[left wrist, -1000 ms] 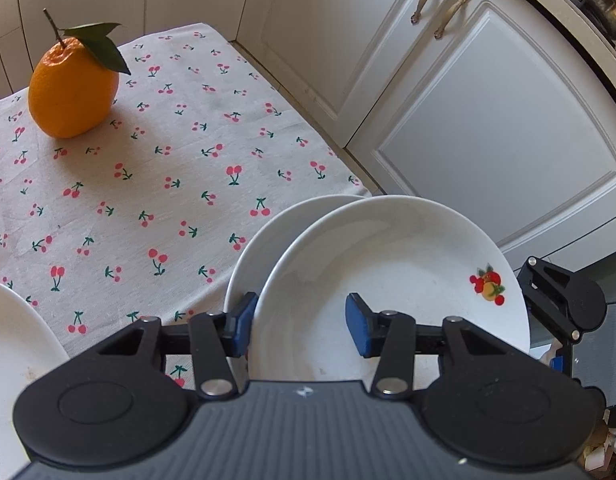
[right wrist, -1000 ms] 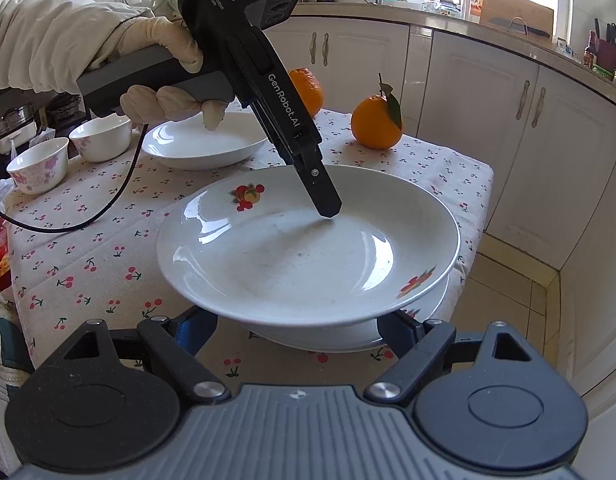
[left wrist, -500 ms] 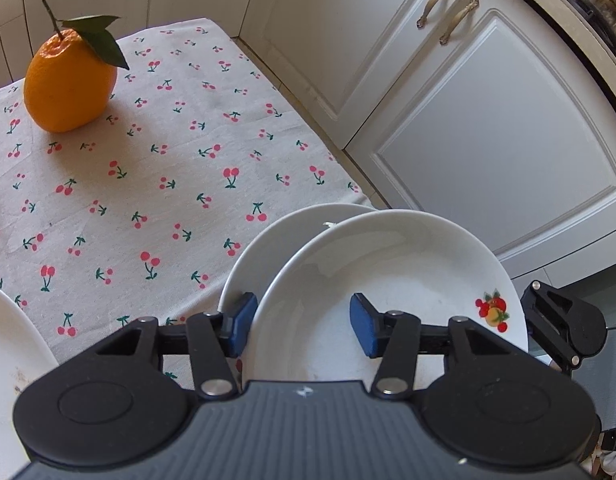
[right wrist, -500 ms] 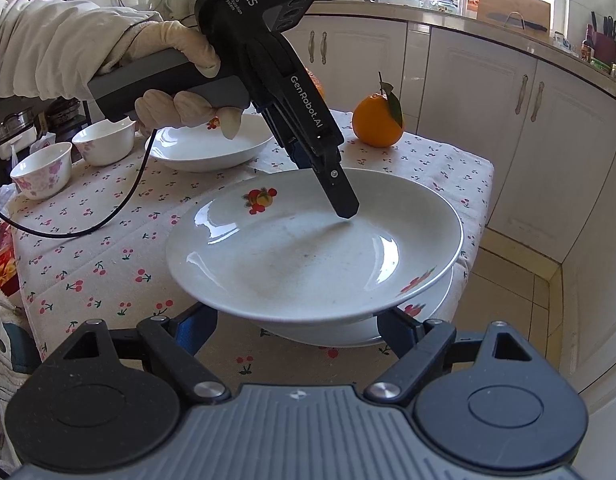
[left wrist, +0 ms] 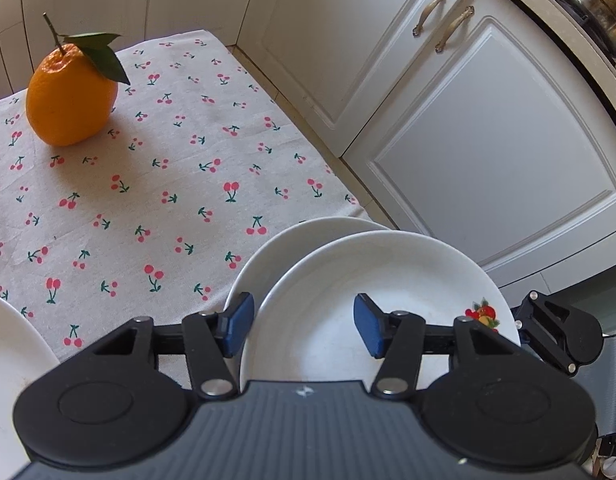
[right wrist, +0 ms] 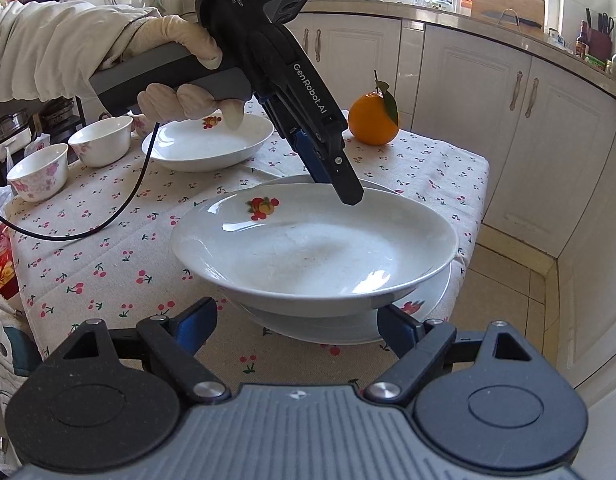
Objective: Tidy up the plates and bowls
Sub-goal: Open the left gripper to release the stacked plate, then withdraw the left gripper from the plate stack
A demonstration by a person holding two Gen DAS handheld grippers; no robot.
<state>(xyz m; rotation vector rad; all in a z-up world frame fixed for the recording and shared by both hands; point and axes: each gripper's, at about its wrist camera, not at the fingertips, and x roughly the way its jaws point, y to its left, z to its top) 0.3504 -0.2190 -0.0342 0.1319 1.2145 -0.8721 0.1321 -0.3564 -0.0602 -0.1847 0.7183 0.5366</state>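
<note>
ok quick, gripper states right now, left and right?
Left gripper: jaws opening, straddling the top plate's rim, pads off it, holding nothing.
Right gripper: open, at the near edge of the plate stack, holding nothing.

Bright window daylight, glare on glaze, soft shadows, fisheye-curved edges

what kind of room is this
Most likely a home kitchen: white cabinets run under a counter, a steel pot sits on it, and a table with a cherry-print cloth holds plates and an orange.
</note>
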